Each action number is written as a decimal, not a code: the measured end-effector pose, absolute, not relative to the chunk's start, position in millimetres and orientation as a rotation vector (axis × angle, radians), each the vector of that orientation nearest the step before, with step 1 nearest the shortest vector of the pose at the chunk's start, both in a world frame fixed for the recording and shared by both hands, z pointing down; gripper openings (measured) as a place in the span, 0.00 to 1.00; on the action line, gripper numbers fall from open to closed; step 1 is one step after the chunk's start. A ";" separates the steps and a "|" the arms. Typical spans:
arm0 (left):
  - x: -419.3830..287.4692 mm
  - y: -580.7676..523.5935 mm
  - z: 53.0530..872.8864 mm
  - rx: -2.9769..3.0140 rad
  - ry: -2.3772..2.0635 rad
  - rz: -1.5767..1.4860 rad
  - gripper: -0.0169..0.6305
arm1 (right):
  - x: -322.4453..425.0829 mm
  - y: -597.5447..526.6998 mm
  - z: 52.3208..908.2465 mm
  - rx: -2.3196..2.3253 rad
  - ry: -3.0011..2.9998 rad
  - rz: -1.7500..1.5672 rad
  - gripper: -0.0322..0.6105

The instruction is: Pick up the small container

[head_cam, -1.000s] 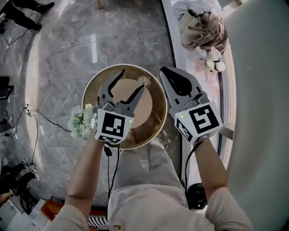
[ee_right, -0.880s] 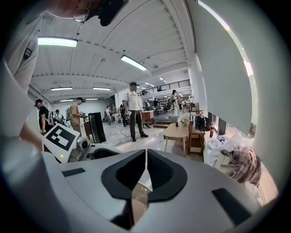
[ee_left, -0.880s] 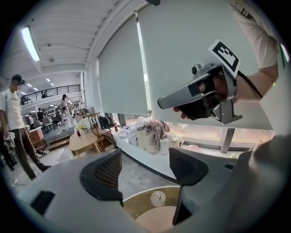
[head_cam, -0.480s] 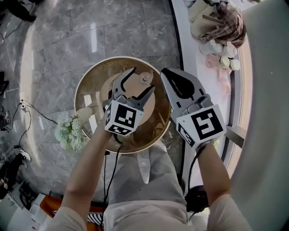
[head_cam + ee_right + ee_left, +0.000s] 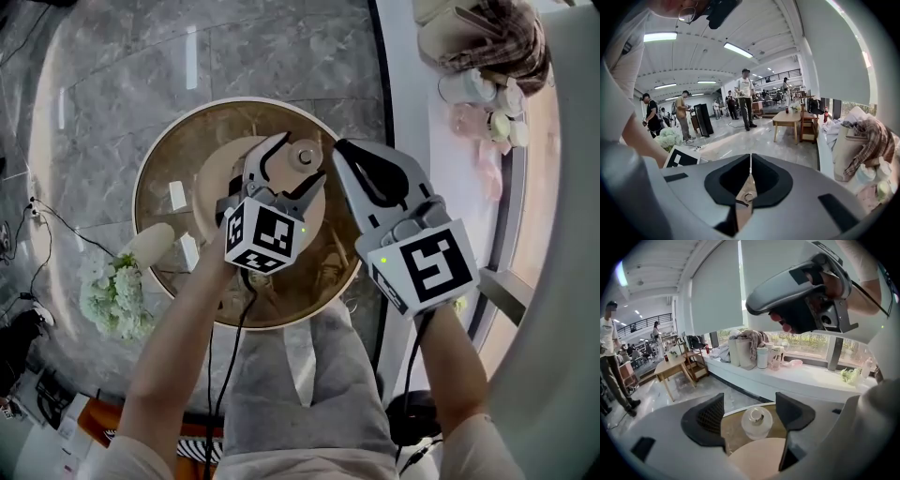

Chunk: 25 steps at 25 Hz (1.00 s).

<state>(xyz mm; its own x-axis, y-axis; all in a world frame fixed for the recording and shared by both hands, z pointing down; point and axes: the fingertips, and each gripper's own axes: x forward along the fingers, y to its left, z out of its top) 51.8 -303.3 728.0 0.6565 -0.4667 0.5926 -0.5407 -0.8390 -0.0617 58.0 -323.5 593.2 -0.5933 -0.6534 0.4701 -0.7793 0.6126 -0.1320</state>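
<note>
The small container (image 5: 303, 157) is a clear squat jar with a round lid. It stands at the far edge of a beige disc (image 5: 217, 180) on the round gold-rimmed table (image 5: 161, 156). My left gripper (image 5: 298, 157) is open and its jaws have just been opening. In the left gripper view the jar (image 5: 756, 423) sits between the dark pads (image 5: 705, 420) without touching either one. My right gripper (image 5: 339, 147) hangs shut and empty just right of the jar, its tip (image 5: 750, 161) pointing out over the floor.
Two small white blocks (image 5: 176, 195) lie on the table's left part. A vase of white flowers (image 5: 112, 291) stands at its near-left edge. A white window sill (image 5: 412, 94) with bags and cups (image 5: 487, 47) runs along the right. People stand far off in the hall.
Both grippers have sunk toward the table. The left one has come forward so the jar now sits between its fingertips, and its jaws stand slightly wider.
</note>
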 end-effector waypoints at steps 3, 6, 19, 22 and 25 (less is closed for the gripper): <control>58.0 -298.6 754.2 2.728 -0.812 0.947 0.54 | 54.1 -320.0 617.2 1.123 -2.455 0.487 0.07; 62.7 -299.0 775.3 2.709 -0.800 0.952 0.54 | 52.0 -319.5 634.0 1.111 -2.450 0.487 0.07; 75.2 -308.0 836.9 2.678 -0.750 0.956 0.55 | 62.7 -325.1 684.5 1.223 -2.410 0.494 0.07; 76.8 -308.4 846.6 2.681 -0.758 0.962 0.55 | 66.6 -324.2 696.1 1.203 -2.414 0.490 0.07; 76.2 -307.8 851.0 2.680 -0.797 0.938 0.55 | 66.5 -319.8 705.3 1.196 -2.415 0.515 0.07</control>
